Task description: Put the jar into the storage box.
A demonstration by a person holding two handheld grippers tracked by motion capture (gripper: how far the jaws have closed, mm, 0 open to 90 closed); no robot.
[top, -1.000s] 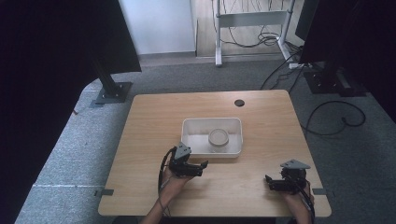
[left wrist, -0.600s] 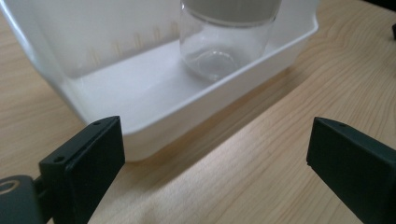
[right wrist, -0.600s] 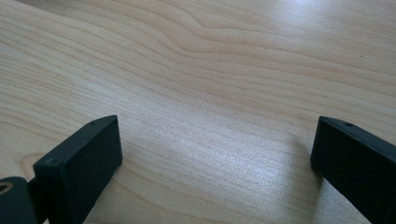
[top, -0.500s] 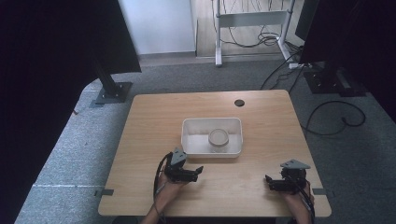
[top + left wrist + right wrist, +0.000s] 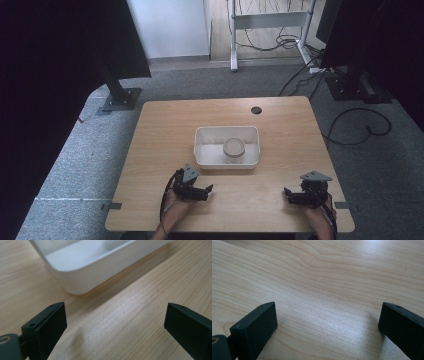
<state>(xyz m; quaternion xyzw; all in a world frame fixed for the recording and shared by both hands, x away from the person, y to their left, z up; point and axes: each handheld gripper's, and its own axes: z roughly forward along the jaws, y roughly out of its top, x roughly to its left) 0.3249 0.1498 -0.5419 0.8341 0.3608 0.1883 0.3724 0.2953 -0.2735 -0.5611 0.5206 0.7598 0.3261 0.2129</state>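
Fingers of our left gripper are spread wide and empty; the white tray sits on the counter just ahead, nearer than to our right gripper, also open.

White tray cut off at the left claw view's top edge; round container inside too small to identify

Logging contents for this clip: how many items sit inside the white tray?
1: a round container sits right of centre in the white tray; nothing else shows in it.
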